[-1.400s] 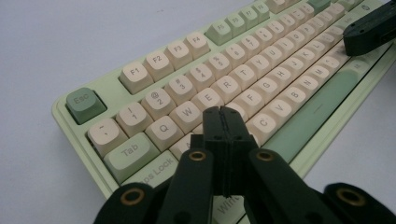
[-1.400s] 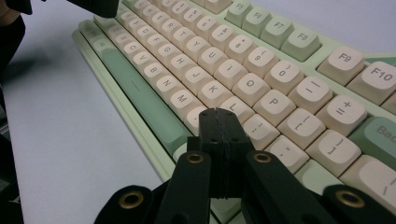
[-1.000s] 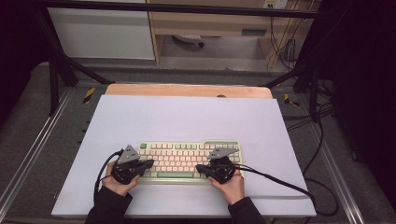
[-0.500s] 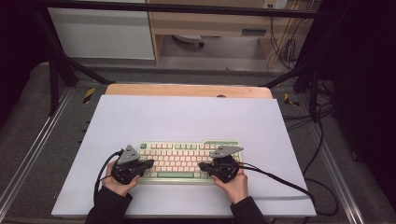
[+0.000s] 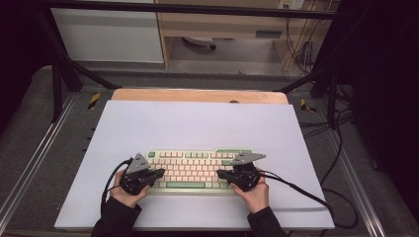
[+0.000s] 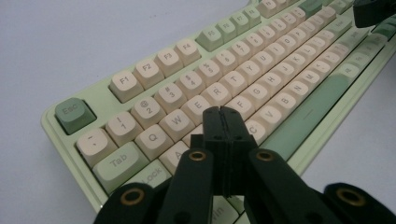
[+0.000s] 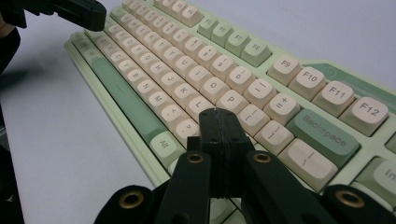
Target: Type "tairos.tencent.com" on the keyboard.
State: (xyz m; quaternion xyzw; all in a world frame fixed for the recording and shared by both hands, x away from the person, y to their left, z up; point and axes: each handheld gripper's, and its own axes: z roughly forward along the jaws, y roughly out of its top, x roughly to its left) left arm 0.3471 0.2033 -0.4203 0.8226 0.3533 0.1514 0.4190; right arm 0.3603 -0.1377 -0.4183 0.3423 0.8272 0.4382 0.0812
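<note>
Inspecting: two hand-held grippers poised over a mechanical keyboard (image 5: 197,169) with cream and green keycaps, apparently to press keys with closed tips.
Keyboard position: near centre of the white table mat (image 5: 197,123), long side running left to right, close to the near edge.
Left gripper (image 5: 159,173): jaws fully together, nothing between them; in the left gripper view the tip (image 6: 222,112) sits over the left letter block, around the home row near the D and F keys. Contact cannot be told.
Right gripper (image 5: 221,174): jaws also pressed shut and empty; in the right gripper view the tip (image 7: 218,114) hovers by the punctuation keys just right of L, with the Backspace key (image 7: 323,131) to its far right.
Step judged in hand: striking single keys, as in typing.
Doing it well: keep the jaws closed so the tip stays narrow; come down square on one keycap centre; lift clear before shifting sideways, or neighbouring caps may be caught.
Edges: the spacebar (image 7: 122,95) and near keyboard rim lie just below both tips; the mat's near edge is close to the wrists.
Open room: broad bare mat beyond the keyboard and to both sides; the cable (image 5: 296,190) trails off near right, away from the keys.
</note>
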